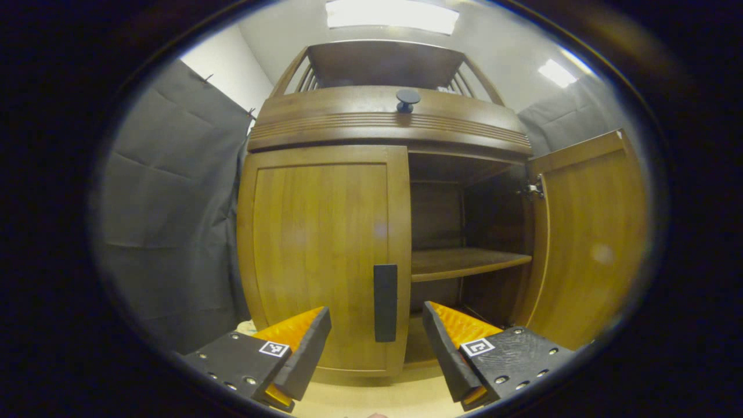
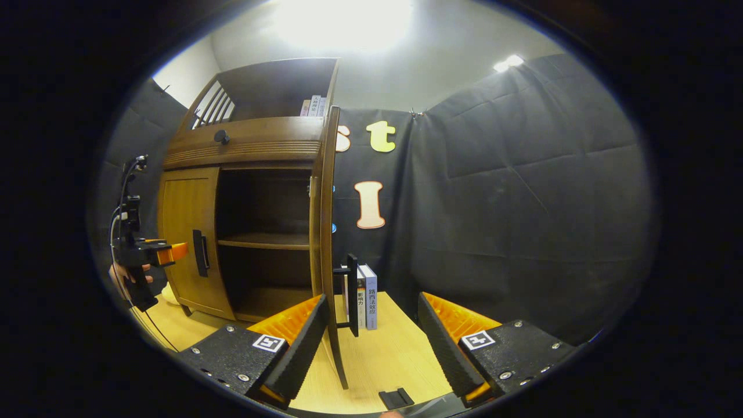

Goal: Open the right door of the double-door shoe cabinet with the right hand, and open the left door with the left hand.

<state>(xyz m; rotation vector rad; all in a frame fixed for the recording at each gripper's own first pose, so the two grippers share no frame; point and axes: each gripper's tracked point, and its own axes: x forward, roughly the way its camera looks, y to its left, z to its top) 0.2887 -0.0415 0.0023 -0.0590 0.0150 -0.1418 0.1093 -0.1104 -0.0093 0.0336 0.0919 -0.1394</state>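
In the left gripper view the wooden shoe cabinet faces me. Its left door is closed, with a black vertical handle at its inner edge. My left gripper is open, and the handle stands between its fingertips, a little beyond them. The right door is swung wide open, showing a shelf inside. In the right gripper view that right door is seen edge-on, with its black handle just beyond my open right gripper. The left gripper, held by a hand, hovers at the left door's handle.
Two books stand upright on the wooden floor behind the open right door. A small black object lies on the floor near the right gripper. A drawer with a round black knob tops the doors. Black cloth encloses the booth.
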